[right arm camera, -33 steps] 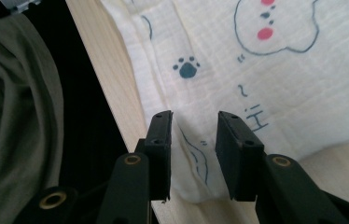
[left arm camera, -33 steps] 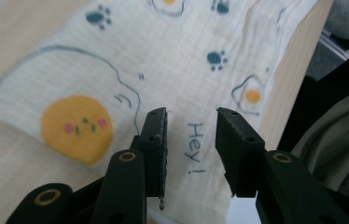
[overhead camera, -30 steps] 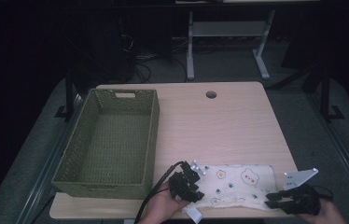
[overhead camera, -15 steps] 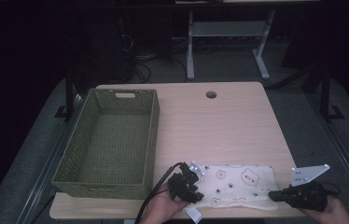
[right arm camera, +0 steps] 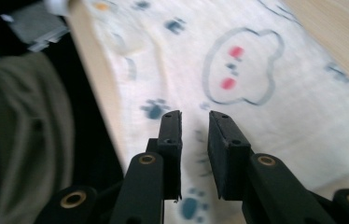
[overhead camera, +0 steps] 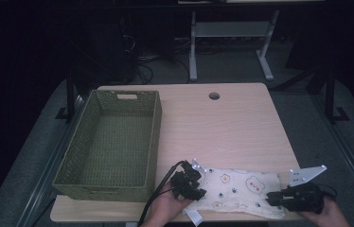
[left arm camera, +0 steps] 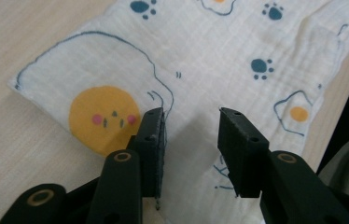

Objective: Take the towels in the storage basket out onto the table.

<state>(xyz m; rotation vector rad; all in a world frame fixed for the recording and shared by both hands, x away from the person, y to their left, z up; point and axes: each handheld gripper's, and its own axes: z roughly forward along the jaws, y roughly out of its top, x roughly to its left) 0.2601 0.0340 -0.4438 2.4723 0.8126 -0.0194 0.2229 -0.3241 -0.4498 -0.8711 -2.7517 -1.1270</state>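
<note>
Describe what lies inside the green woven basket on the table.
The basket shows a bare woven floor with nothing on it. The strip just inside its near wall is hidden from the high view.

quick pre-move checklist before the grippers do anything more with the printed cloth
1. Cloth lies flat on the table: ok.
2. Left gripper over the cloth's left end, jaws apart: ok.
3. Right gripper over the right end; its jaws have just been opening, gap narrow, no cloth pinched: not ok for a grip.
4. Cloth's near edge overhangs the table edge: cannot tell.
5. Basket empty and apart from the cloth: ok.
</note>
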